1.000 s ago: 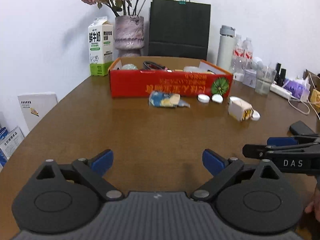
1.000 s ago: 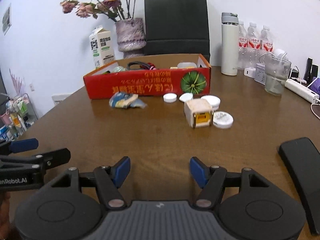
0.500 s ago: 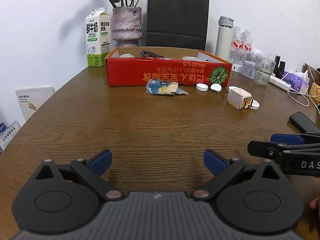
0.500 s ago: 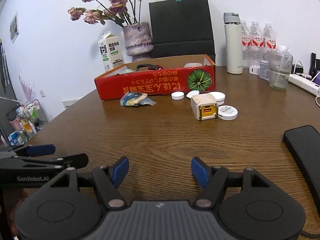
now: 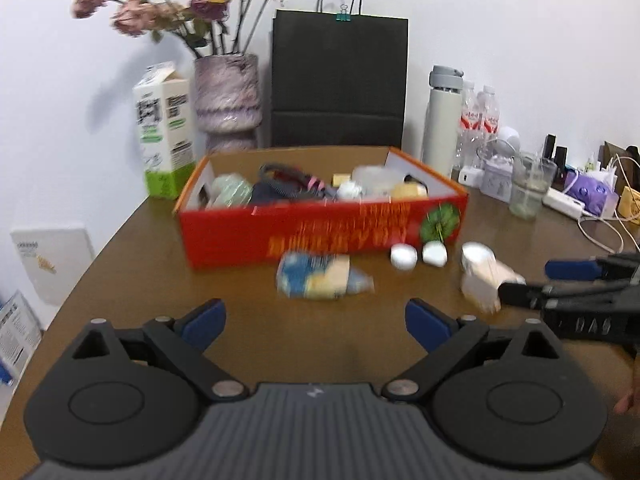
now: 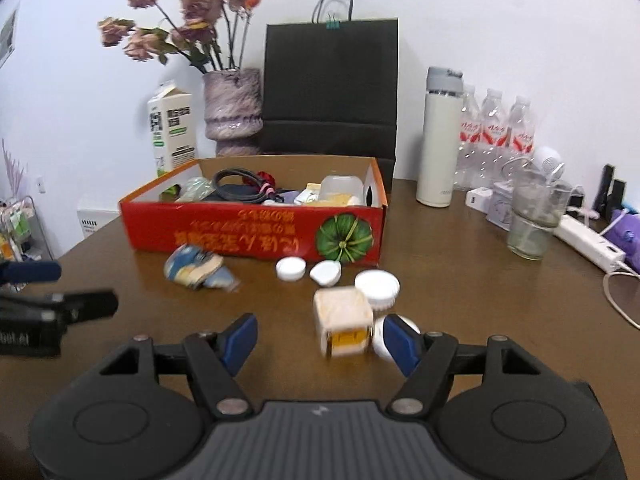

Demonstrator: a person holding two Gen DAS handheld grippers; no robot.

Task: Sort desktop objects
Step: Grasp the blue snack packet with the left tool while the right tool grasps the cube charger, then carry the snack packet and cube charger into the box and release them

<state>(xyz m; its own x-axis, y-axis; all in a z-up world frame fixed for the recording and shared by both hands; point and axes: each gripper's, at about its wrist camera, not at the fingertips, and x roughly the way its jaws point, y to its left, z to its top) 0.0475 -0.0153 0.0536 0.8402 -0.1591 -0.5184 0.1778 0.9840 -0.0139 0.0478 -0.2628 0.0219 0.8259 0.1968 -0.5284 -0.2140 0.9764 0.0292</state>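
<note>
Left wrist view
Red box: the red box (image 5: 320, 232) sits mid-surface with its top open and already holds a jumble of small things, so I judge it the place the loose items go.
Loose items: a blue and yellow packet (image 5: 320, 278) lies just in front of the box, two white caps (image 5: 404, 257) sit to its right, and a cream cube (image 5: 486, 284) lies further right; all are outside the box, so not yet sorted.
Surface: the brown surface (image 5: 132, 280) carries everything.
My left hand-held gripper (image 5: 314, 322): spread wide, nothing between its blue pads, touching nothing; the packet lies ahead, roughly on its centre line.
My other tool: it reaches in from the right, its tip near the cube.

Right wrist view
Cream cube: the cube (image 6: 344, 320) stands on the surface with a yellow opening facing me, white round lids (image 6: 377, 285) just beside it.
My right hand-held gripper (image 6: 322, 338): spread wide and holding nothing; the cube sits between the pads, nearer the right one, and I cannot tell if it touches.
Judgement: I seem lined up to close on the cube for the box (image 6: 256, 236).
</note>
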